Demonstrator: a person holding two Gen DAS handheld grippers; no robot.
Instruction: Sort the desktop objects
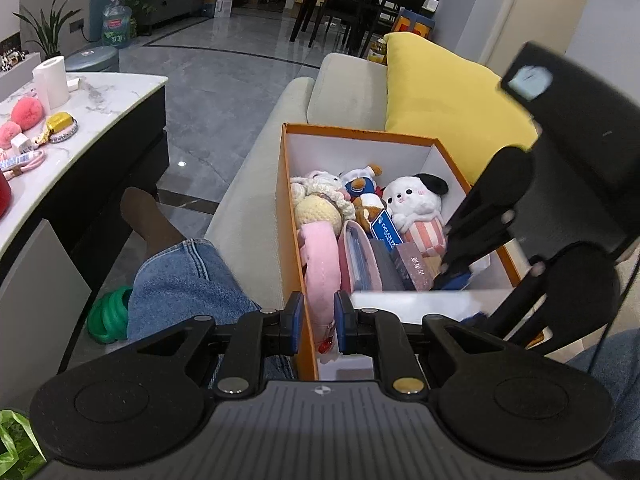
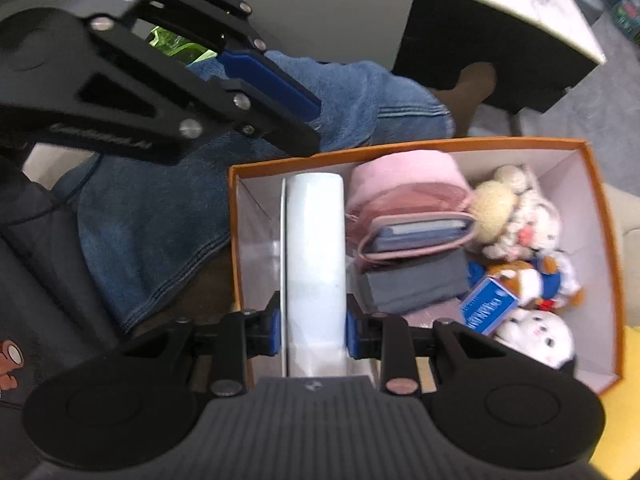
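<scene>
My right gripper (image 2: 310, 330) is closed on a white flat box (image 2: 316, 256), which stands on its edge at the near end of the orange box (image 2: 404, 146). Its long axis points toward 12 o'clock in the right wrist view. My left gripper (image 1: 316, 326) is narrow around the side wall of the orange box and a pink plush piece (image 1: 320, 268). Plush toys lie at the far end, among them a white plush (image 1: 416, 204).

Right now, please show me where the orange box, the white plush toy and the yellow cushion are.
orange box (image 1: 289, 216): left wrist view, on its orange left wall.
white plush toy (image 1: 412, 197): left wrist view, on its face.
yellow cushion (image 1: 444, 96): left wrist view, on its front surface.
</scene>
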